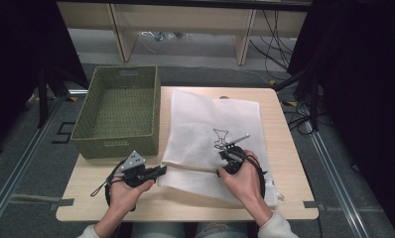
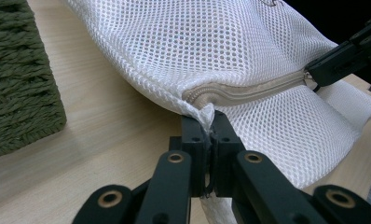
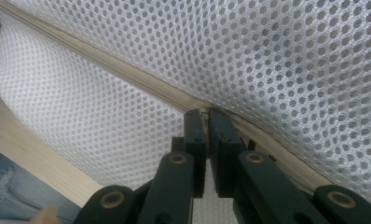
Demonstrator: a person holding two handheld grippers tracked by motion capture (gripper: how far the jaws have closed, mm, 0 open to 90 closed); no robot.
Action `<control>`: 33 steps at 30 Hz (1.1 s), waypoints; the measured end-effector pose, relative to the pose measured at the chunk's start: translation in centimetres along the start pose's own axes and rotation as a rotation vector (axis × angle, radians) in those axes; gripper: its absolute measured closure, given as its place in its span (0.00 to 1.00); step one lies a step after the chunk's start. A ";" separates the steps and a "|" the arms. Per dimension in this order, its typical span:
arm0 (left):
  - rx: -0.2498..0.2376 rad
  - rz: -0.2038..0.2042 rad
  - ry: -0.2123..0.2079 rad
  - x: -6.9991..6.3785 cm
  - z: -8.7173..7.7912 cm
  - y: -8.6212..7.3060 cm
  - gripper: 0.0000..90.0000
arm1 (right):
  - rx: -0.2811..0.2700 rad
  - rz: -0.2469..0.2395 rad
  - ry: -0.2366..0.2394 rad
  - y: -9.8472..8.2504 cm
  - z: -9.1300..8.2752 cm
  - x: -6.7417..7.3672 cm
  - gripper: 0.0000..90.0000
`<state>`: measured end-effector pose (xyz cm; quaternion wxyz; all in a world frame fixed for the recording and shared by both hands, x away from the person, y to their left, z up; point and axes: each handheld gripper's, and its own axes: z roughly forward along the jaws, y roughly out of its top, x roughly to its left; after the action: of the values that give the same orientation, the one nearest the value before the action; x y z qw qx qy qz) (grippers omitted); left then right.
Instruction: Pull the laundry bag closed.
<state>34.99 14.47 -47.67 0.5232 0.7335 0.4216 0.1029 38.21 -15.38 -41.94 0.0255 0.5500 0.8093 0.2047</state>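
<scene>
Left hand-held gripper [image 2: 209,122] clamped on the mesh bag [image 2: 249,51] corner, right hand-held gripper [image 3: 205,116] pinched shut on its zipper [image 3: 127,77].

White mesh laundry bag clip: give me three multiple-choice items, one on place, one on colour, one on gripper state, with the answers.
1. Where does the green woven basket stand relative to the white mesh laundry bag?
A. On top of it
B. Left of it on the light wooden table
C. On the floor to its right

2. What colour is the bag's zipper tape?
A. Beige
B. Red
C. Blue

3. What is the left gripper doing?
A. Hanging open above the basket
B. Shut on the bag's corner at the zipper's end
C. Shut on the basket's rim

Answers: 1 B, the high view shows the basket beside the bag's left edge. 2 A, the left gripper view shows a beige strip across white mesh. 3 B, its jaws pinch the corner fabric, while the right gripper is shut on the zipper line farther along.
</scene>
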 end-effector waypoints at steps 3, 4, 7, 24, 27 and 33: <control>0.004 0.006 0.000 0.0 0.0 0.0 0.95 | -0.011 -0.025 -0.003 0.0 0.0 -0.3 0.97; -0.002 -0.005 0.002 0.0 0.0 0.0 0.95 | -0.013 -0.024 -0.005 0.0 0.0 -0.3 0.97; 0.003 0.006 0.000 0.0 0.0 0.0 0.95 | 0.007 0.010 0.003 0.0 -0.2 -0.1 0.97; -0.005 -0.018 0.009 -0.1 0.0 0.0 0.95 | 0.005 0.006 -0.022 -0.2 -0.4 -0.6 0.97; -0.005 -0.009 0.004 0.0 0.0 0.0 0.95 | -0.002 -0.001 -0.020 -0.2 -0.4 -0.8 0.97; -0.004 0.000 0.001 0.0 0.0 0.0 0.95 | -0.006 -0.009 -0.019 -0.3 -0.4 -0.9 0.97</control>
<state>34.98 14.48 -47.66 0.5243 0.7324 0.4218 0.1042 38.23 -16.44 -41.84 0.0357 0.5481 0.8108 0.2021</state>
